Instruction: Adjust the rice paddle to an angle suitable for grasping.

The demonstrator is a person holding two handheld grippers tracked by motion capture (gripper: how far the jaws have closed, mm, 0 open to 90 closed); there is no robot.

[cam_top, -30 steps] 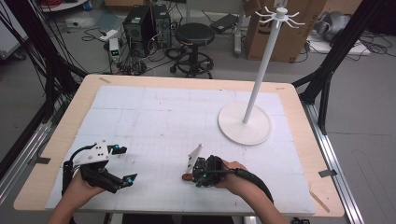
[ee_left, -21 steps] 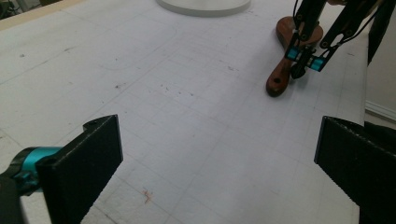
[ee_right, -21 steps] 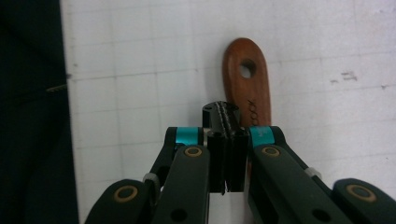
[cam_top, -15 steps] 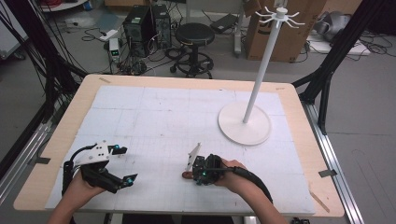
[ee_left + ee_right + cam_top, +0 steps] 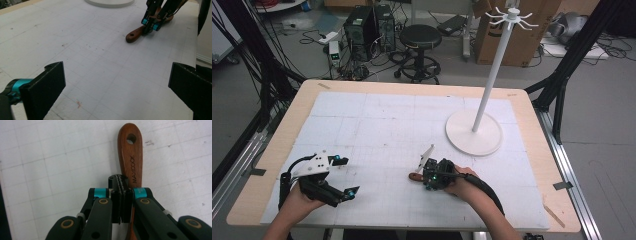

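Right gripper view: right tool (image 5: 121, 202) pressed closed beside the wooden handle (image 5: 130, 155), gripping nothing; high view adds left tool (image 5: 343, 175) wide open, empty, near worktop (image 5: 532, 210) front edge.

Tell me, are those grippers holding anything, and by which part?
Nothing, it seems. The right gripper is shut on itself, with the wooden handle lying beside its jaws. The left gripper is open and empty.

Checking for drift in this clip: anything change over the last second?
No visible change. The right gripper stays over the wooden handle on the table, jaws together; the left gripper stays open; the white stand hasn't moved.
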